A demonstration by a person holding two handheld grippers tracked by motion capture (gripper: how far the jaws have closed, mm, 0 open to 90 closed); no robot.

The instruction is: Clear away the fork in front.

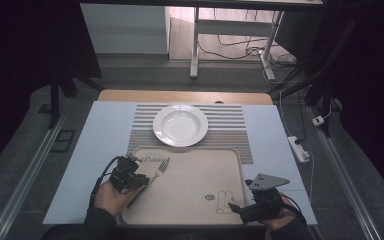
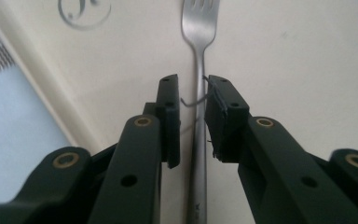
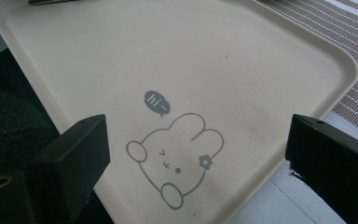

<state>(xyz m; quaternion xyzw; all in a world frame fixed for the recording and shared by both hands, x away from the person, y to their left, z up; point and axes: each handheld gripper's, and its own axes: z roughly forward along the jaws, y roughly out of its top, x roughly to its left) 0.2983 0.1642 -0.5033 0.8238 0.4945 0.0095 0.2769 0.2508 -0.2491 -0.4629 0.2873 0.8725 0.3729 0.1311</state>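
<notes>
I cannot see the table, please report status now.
Left gripper open, straddling fork handle on tray. Right gripper open, empty. Nothing in the way.

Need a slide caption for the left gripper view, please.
Left gripper, jaws slightly apart, straddling the handle of a fork lying on a cream tray.

Fork on tray left side; plate behind tray.

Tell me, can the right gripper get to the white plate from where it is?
Probably yes. The right gripper sits at the tray's near right corner with its jaws wide open, and the white plate lies beyond the tray on the striped mat. Nothing stands between them; the fork lies off to the left.
</notes>
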